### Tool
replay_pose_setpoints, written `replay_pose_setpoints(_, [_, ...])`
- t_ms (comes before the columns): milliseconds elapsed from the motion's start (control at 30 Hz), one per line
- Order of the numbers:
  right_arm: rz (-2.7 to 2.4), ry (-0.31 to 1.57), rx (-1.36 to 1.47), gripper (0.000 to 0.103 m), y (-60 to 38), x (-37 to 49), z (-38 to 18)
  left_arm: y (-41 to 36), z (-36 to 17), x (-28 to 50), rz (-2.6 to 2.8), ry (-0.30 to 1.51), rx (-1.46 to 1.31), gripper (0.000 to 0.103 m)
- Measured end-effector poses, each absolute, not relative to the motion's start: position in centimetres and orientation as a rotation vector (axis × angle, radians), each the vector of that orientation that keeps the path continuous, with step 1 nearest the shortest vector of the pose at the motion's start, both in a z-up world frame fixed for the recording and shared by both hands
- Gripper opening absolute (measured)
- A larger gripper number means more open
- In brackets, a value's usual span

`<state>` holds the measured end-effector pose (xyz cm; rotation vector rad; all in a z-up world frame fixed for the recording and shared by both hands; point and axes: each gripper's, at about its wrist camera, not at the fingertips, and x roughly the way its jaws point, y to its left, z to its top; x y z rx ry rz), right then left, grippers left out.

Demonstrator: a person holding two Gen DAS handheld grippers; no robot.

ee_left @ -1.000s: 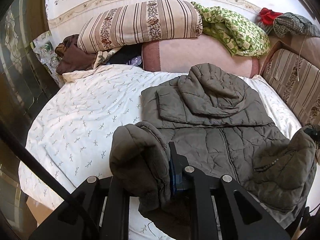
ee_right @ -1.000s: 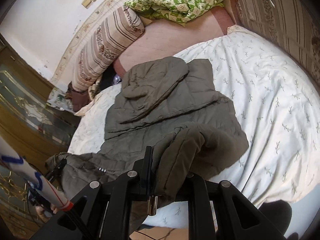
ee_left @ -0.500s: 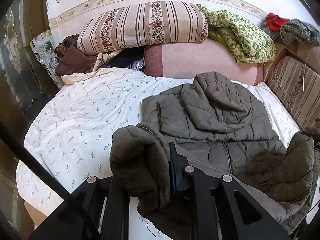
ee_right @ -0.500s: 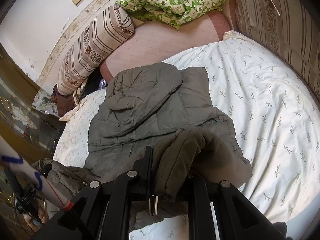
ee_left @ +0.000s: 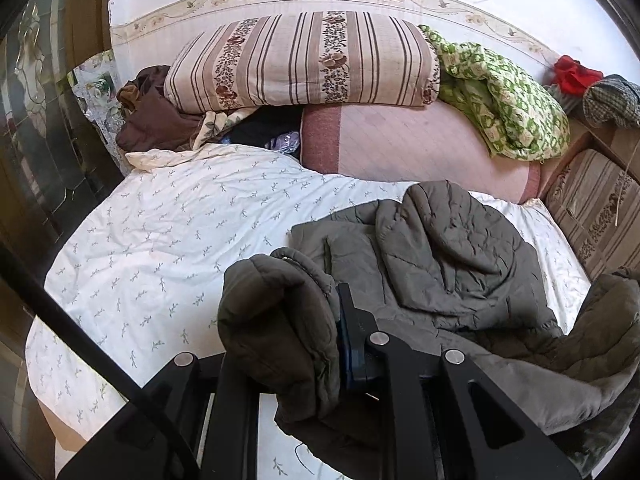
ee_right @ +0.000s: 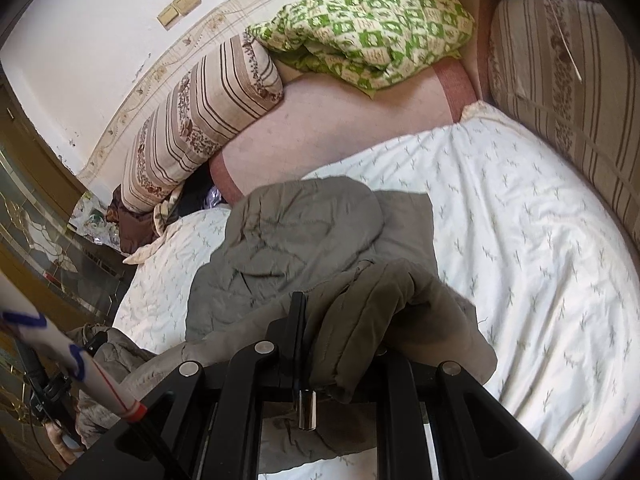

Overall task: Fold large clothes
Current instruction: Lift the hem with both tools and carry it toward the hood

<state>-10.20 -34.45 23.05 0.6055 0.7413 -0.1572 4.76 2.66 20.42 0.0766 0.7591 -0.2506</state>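
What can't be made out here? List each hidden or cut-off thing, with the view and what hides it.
- Left wrist view: the left gripper, its jaws buried in a bunched fold of the olive quilted hooded jacket.
- Right wrist view: the right gripper, its jaws wrapped in jacket fabric.
- Both views: the jacket's near hem, hidden behind the gripper frames.
- Left wrist view: dark items beneath the striped floral cushion, shadowed.

Ahead of your left gripper [ee_left: 320, 340], the white sheet [ee_left: 168, 248] lies open to its left. Straight ahead the jacket's hood [ee_left: 448, 240] bulks, then the striped pillow [ee_left: 300, 64] and green quilt [ee_left: 500, 108] block the far end.
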Motion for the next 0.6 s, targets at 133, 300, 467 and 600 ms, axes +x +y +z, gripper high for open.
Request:
replay_pose_setpoints(133, [-0.158,0.729,0.589,0.015,-34.7,-8.8,24.1,2.6,21.1,5.6,-0.237,0.750,0.076,0.017])
replay_pose_setpoints(300, [-0.158,0.721,0.566,0.015,-34.7,-7.3,25.3,2.2,22.0,5.8,-0.232,0.726,0.087,0.017])
replay_pose_setpoints(467, [-0.163,0.718,0.556,0.015,-34.9,-6.2,26.1,1.6,23.1,6.0,-0.232,0.695,0.108,0.017])
replay_pose_setpoints(600, [-0.168,0.717,0.550,0.015,-35.1,-5.5,26.6,1.2,23.8,6.4,-0.234,0.678,0.116,0.017])
